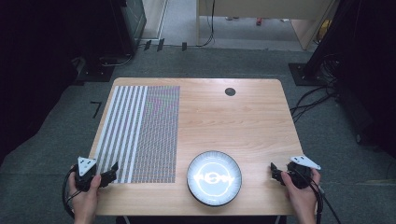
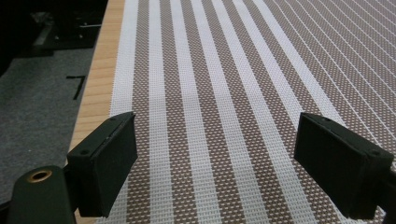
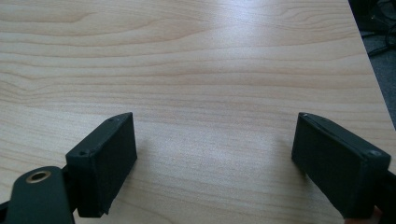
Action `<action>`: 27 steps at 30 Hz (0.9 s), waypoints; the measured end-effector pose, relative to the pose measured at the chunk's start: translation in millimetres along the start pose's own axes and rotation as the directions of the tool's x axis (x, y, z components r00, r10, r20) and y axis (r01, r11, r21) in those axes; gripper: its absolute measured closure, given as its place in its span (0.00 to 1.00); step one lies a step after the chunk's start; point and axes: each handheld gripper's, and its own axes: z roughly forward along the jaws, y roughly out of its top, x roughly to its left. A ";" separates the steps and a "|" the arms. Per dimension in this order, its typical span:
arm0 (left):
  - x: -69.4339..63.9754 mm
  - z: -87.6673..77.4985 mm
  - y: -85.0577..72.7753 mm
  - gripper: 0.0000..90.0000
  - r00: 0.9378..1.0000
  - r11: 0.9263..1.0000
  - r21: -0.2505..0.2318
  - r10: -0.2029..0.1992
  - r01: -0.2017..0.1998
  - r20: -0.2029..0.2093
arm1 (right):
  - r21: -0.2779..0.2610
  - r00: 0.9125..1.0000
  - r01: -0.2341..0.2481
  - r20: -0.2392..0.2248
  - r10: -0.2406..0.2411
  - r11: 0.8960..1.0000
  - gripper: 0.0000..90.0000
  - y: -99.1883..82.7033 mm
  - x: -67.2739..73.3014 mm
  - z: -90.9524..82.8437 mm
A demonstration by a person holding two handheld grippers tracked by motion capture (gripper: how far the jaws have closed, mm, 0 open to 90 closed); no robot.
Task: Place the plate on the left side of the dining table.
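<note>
room: grey carpet floor (image 1: 56, 135), dark surrounds, cables at right. table (image 1: 233, 121): pale wood, visible grain, rounded corners, small black round cap (image 1: 229, 91) near far edge. mat (image 1: 140, 133): woven, rectangular, flat on left half; wide white stripes at left, fine stripes at right. plate (image 1: 214, 178): round, glossy, ribbed rim, near front edge. left tool (image 1: 113, 171): jaws wide apart, empty, over mat's near left corner. right tool (image 1: 273, 169): jaws wide apart, empty, over bare wood right of plate.
</note>
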 end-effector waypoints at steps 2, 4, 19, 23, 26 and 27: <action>-2.8 -1.9 2.5 0.15 1.000 1.000 -0.005 0.011 -0.012 -0.013 | -0.005 1.000 -0.006 -0.007 0.006 1.000 0.16 -0.7 -1.2 -1.1; -9.0 -3.3 6.0 0.15 0.999 0.999 -0.008 0.037 -0.037 -0.036 | -0.002 1.000 -0.019 -0.017 0.019 1.000 0.16 -0.9 -2.4 -2.9; -57.2 -15.1 33.4 0.15 0.996 0.997 -0.067 0.048 -0.043 0.069 | -0.077 0.995 -0.092 -0.057 0.087 0.993 0.17 16.4 -5.8 -21.8; -62.5 -14.9 35.4 0.15 0.995 0.997 -0.067 0.050 -0.045 0.081 | -0.085 0.993 -0.101 -0.076 0.095 0.991 0.17 18.4 -0.2 -24.8; -67.2 -14.9 37.0 0.15 0.994 0.997 -0.067 0.041 -0.035 0.099 | -0.091 0.992 -0.101 -0.085 0.094 0.991 0.17 20.6 4.3 -26.3; -68.0 -14.9 37.5 0.15 0.994 0.997 -0.067 0.040 -0.033 0.103 | -0.092 0.992 -0.101 -0.086 0.093 0.991 0.17 21.1 5.3 -26.6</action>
